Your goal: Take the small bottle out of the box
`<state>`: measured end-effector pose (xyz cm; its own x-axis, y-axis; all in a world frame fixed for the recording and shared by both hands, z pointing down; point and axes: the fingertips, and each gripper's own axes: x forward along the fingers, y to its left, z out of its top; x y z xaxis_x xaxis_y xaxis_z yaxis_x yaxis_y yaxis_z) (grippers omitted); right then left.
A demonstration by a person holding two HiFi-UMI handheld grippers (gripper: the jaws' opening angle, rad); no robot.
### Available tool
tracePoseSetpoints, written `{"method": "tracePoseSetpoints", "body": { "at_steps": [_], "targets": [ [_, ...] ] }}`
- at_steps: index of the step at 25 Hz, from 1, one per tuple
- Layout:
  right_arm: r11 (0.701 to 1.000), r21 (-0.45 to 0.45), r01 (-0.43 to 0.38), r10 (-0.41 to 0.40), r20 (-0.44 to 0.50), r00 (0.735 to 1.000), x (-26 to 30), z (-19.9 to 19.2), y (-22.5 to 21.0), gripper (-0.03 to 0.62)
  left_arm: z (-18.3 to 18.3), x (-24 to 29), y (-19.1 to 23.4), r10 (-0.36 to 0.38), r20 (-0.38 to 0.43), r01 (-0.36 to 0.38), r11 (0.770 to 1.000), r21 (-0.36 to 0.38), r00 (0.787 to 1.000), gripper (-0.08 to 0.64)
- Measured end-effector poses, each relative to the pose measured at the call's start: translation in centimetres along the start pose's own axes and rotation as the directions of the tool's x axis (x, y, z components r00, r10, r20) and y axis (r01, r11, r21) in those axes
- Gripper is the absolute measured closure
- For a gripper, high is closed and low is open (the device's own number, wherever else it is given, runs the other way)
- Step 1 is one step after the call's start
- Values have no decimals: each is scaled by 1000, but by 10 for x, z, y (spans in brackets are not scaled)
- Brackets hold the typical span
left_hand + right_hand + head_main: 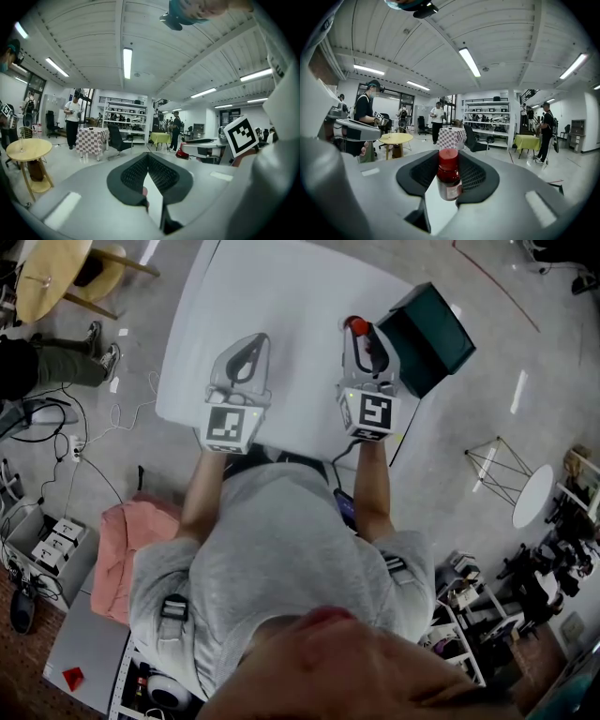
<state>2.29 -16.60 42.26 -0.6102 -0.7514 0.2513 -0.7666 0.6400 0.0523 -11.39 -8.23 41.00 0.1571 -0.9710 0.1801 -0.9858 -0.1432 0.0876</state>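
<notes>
Above the white table [281, 306], my right gripper [366, 338] clamps the small bottle [449, 178] upright, already clear of the box [427, 334] beside it. My left gripper [147, 157], jaws together and empty, stands aside, apparently unneeded.

Clamped upright in the jaws of the right gripper [449, 161]: small bottle [449, 177], dark red, with red cap and pale label. Out of the box [427, 338], just to its left, near the table [281, 315]'s right edge. Dark teal box, squarish, set askew, overhanging that same edge.
</notes>
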Motion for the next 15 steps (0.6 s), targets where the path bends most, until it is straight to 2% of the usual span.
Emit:
{"method": "tracePoseSetpoints", "body": {
  "at_steps": [15],
  "targets": [
    [983,-19,-183,183,-10,983,27,-2,95,462,-14,-41,57,123,-12,-123,992,-23,992,548]
  ]
}}
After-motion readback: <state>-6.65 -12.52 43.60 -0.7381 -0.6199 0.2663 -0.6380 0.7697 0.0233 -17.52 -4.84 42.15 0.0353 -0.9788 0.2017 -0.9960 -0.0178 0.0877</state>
